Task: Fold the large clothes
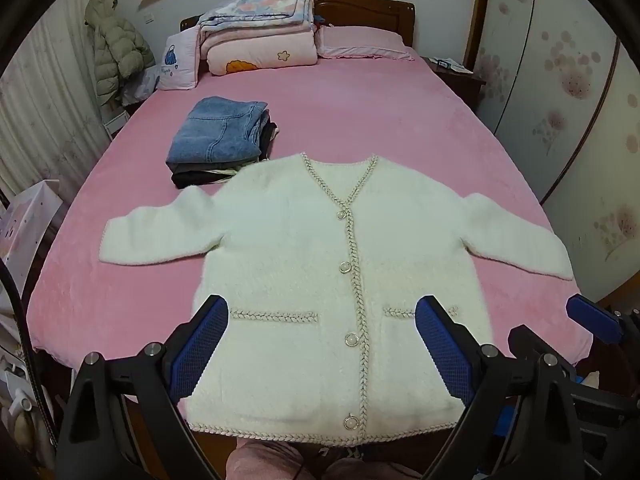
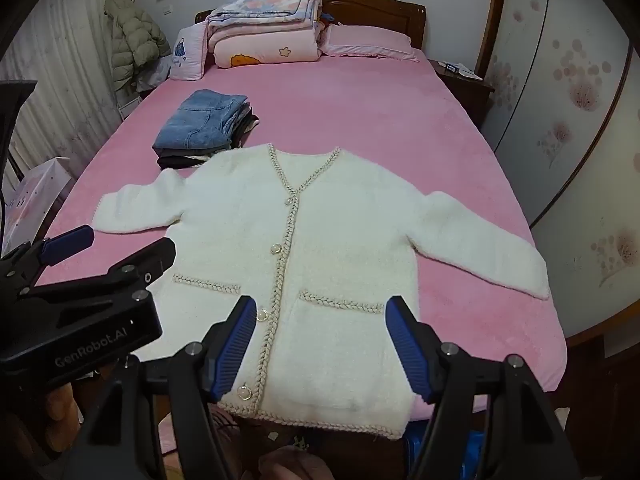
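Here, then, is how the room stands.
Cardigan: a fluffy white cardigan [image 1: 304,272] lies flat and face up on the near end of the bed [image 1: 360,120], buttoned, both sleeves spread out to the sides, its hem at the bed's near edge.
Trim: braided edging runs down the front, round the neck and along the two pocket tops; round pearly buttons [image 1: 344,267] sit in a row down the middle.
Left gripper: the left gripper [image 1: 320,340] hangs above the lower part of the cardigan, tilted down, its jaws spread wide with nothing between them.
Right gripper: the right gripper [image 2: 322,344] hangs over the pocket on the right of the picture, jaws apart and holding nothing.
Folded pile: a stack of folded clothes with jeans [image 1: 218,132] on top sits just beyond the cardigan's left shoulder.
Head of bed: folded quilts [image 1: 260,28] and a pink pillow [image 1: 360,42] rest against the wooden headboard.
Wall: a green padded coat [image 1: 116,48] hangs at the left.
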{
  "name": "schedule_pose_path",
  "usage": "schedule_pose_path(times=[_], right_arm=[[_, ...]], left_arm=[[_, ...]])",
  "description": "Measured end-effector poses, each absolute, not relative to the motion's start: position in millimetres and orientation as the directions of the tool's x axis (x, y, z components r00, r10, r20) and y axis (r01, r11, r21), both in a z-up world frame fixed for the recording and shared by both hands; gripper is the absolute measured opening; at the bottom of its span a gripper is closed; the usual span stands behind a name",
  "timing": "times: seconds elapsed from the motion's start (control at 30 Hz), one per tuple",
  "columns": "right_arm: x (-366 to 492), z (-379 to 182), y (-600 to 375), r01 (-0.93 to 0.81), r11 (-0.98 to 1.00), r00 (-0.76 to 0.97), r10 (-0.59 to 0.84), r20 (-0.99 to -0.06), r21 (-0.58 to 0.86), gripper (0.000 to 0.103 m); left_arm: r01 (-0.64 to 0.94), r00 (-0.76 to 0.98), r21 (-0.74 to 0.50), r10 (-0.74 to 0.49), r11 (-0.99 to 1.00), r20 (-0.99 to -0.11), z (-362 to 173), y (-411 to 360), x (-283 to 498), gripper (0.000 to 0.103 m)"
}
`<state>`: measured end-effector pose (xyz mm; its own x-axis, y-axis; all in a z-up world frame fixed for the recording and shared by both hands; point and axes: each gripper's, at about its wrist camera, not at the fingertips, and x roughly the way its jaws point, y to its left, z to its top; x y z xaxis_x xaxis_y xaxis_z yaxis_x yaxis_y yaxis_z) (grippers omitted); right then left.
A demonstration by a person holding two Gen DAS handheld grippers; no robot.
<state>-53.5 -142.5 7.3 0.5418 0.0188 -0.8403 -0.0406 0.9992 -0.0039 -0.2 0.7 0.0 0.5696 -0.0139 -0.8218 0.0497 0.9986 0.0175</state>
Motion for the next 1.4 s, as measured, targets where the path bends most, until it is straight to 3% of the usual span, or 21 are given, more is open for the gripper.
schedule_pose_path(times=[1.4], right_arm=[[-39.2, 10.8, -158.7, -0.021, 1.000, 0.543, -0.008, -0.840, -0.023, 0.067]], left_arm=[[0.055, 0.561, 0.026, -0.009, 0.998, -0.828, -0.7, -7.8, 1.4, 0.094]])
